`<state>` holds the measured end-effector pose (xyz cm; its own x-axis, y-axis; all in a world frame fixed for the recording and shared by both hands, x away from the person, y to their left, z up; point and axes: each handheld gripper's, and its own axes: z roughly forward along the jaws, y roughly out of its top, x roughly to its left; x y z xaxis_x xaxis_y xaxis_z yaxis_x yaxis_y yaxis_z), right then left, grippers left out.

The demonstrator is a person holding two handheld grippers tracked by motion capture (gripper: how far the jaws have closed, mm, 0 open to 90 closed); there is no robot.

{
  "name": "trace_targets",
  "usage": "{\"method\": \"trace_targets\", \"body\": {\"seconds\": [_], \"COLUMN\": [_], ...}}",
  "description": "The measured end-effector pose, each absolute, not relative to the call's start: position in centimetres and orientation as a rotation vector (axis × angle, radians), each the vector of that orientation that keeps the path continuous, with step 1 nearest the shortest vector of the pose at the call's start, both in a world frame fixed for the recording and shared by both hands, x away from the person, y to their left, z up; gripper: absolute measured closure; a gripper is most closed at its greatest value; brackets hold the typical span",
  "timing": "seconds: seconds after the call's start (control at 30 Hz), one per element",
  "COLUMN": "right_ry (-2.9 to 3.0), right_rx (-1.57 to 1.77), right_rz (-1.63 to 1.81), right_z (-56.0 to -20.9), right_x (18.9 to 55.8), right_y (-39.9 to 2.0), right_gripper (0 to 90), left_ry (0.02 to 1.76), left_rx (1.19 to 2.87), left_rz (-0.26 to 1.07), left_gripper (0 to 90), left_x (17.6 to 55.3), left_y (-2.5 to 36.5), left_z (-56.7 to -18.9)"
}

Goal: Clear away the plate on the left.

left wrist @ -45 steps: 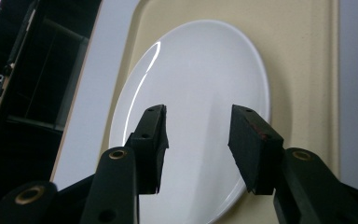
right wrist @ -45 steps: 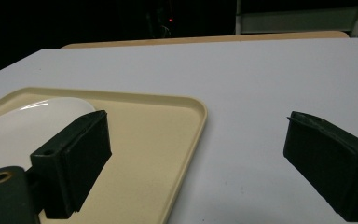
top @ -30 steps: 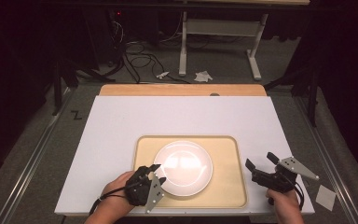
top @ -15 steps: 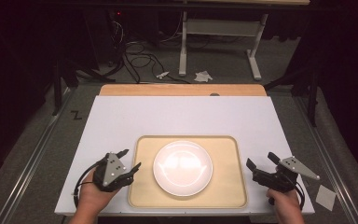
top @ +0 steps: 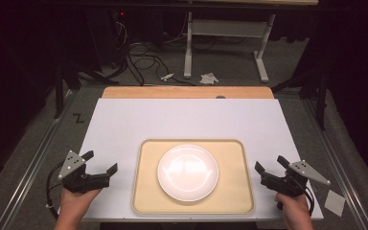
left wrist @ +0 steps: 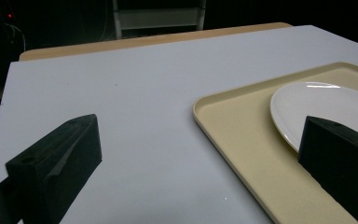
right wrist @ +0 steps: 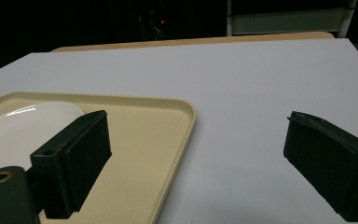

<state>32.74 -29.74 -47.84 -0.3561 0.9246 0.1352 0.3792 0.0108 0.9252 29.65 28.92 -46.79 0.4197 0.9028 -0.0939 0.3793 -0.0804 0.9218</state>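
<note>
A white tabletop [top: 187, 120] sits on a wooden board [top: 187, 92], lit from above — the room beyond falls into darkness. Grey carpet [top: 230, 62] carries tangled black cables [top: 139, 52], crumpled paper scraps [top: 209, 77] and a white metal table frame [top: 225, 28].

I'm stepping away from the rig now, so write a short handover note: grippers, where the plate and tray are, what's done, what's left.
Left hand-held gripper: empty, jaws just opened wide, left of the tray.
Right hand-held gripper: open, empty, right of the tray.
White plate: lying flat at the tray's middle, touched by neither gripper.
Done: plate placed on the tray and released.
Left: probably nothing with the plate; check whether more items follow.
</note>
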Motion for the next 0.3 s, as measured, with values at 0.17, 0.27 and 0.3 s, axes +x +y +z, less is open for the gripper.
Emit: {"method": "trace_targets", "body": {"seconds": [0.17,0.27,0.3], "right_ry": [1.775,1.772,1.769], "right_rx": [1.319,1.317,1.318], "right_rz": [1.336,1.337,1.34], "right_z": [-47.79,-47.78,-47.77], "right_x": [32.67,32.67,32.69], "right_y": [-29.6,-29.72,-29.77], "right_gripper": [8.1,8.2,8.2], "left_ry": [1.107,1.111,1.115], "left_rx": [1.691,1.692,1.687], "left_rz": [0.659,0.657,0.658], "left_gripper": [0.0,0.0,0.0], "left_x": [29.62,29.64,29.65], "left_y": [28.18,28.12,28.13], "left_z": [-46.62,-46.62,-46.64]}}
